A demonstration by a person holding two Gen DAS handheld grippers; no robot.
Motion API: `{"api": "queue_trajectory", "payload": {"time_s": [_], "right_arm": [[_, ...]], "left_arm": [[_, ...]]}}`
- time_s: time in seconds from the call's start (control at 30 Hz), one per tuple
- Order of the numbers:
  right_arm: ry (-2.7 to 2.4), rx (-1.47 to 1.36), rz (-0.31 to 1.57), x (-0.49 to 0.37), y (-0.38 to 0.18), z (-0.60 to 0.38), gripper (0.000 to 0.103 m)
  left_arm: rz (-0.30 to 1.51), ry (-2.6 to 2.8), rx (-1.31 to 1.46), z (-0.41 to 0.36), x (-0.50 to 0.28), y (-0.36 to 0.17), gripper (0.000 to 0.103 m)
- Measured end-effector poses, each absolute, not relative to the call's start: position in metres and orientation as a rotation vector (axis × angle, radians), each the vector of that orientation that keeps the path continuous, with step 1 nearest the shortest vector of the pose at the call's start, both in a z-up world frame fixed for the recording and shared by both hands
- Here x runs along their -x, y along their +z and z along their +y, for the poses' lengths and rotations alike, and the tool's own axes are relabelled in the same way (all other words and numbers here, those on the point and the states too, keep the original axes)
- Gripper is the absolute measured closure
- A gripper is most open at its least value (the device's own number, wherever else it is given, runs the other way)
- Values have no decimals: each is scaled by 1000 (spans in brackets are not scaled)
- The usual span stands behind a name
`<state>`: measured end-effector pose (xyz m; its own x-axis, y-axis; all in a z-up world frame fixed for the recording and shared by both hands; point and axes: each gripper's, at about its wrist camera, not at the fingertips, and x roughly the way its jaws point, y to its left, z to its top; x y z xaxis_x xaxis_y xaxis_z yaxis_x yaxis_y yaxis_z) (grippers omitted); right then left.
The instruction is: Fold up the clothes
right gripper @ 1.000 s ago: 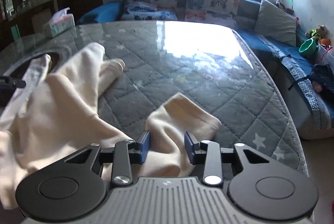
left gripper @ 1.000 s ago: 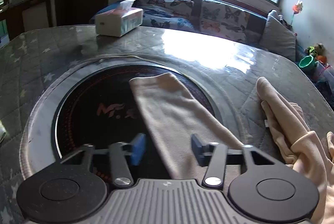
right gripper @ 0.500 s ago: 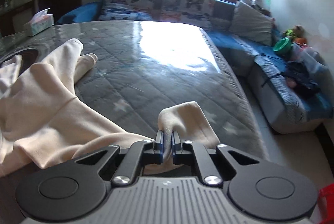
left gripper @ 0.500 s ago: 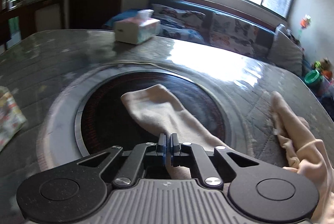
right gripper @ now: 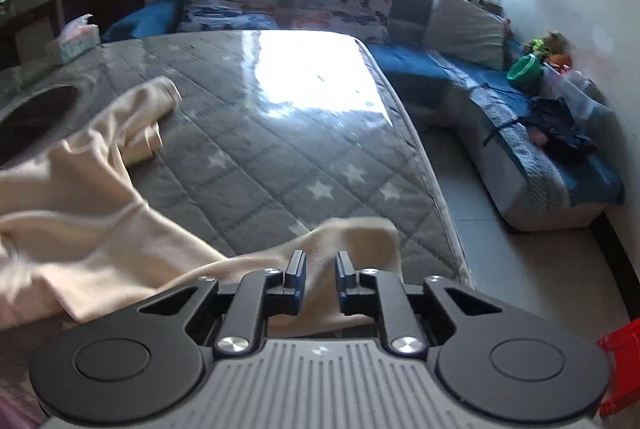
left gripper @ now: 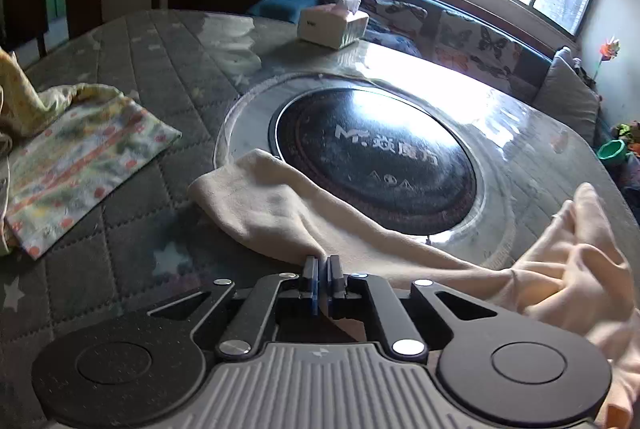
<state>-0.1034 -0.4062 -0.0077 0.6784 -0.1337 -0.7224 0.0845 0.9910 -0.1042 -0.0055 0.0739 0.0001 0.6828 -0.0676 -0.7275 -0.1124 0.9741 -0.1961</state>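
Both sleeves now trail nearer the tabletop [left gripper: 168,77] edge; left claw [left gripper: 322,279] pinches the cream garment [left gripper: 280,213], right claw [right gripper: 318,279] is opening around it, so that sleeve may drop.

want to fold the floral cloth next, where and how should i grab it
Take the floral cloth by its near right corner, coming in low from the right over the bare table. It lies flat there with free, straight edges, so a jaw could probably slide under. Its far left end is bunched into other fabric, a poorer hold.
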Motion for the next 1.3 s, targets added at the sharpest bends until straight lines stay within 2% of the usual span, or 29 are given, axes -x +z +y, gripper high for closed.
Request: {"api": "queue_trajectory", "payload": {"time_s": [0.07, 0.2, 0.27, 0.3, 0.5, 0.67, 0.8, 1.0, 1.07, 1.1, 1.13, 1.2, 1.3], "right_arm": [[-89, 71, 799, 100, 5, -402, 87], [22, 64, 752, 75, 23, -389, 86], [76, 52, 739, 62, 26, -381, 82], [111, 47, 736, 53, 28, -376, 79], [266, 13, 761, -11, 15, -346, 79], [313, -144, 803, -61, 0, -345, 78], [328, -263, 832, -89, -17, -350, 64], [331, -394, 882, -114, -43, -350, 63], [342, -403, 895, -115, -48, -349, 68], [353, -416, 893, -115, -49, -349, 83], [366, -426, 888, -114, -48, -350, 93], [374, -425, 873, -110, -45, -353, 97], [353, -370, 832, -98, -32, -357, 97]], "left_arm": [[835, 5, 231, 76, 6, 5, 93], [828, -49, 200, 71, 6, 19, 89], [813, -82, 175, 64, 4, 27, 85], [805, -99, 165, 60, 3, 30, 85], [789, -222, 132, 21, -23, 39, 85], [788, -304, 91, -19, -58, 38, 85], [805, -381, 75, -53, -87, 31, 85], [822, -505, 19, -102, -110, 22, 85], [827, -539, -5, -116, -116, 18, 85], [832, -553, -13, -121, -119, 16, 85], [840, -558, -22, -126, -123, 13, 84], [854, -566, -38, -134, -129, 8, 83], [859, -602, -44, -141, -135, 3, 83]]}}
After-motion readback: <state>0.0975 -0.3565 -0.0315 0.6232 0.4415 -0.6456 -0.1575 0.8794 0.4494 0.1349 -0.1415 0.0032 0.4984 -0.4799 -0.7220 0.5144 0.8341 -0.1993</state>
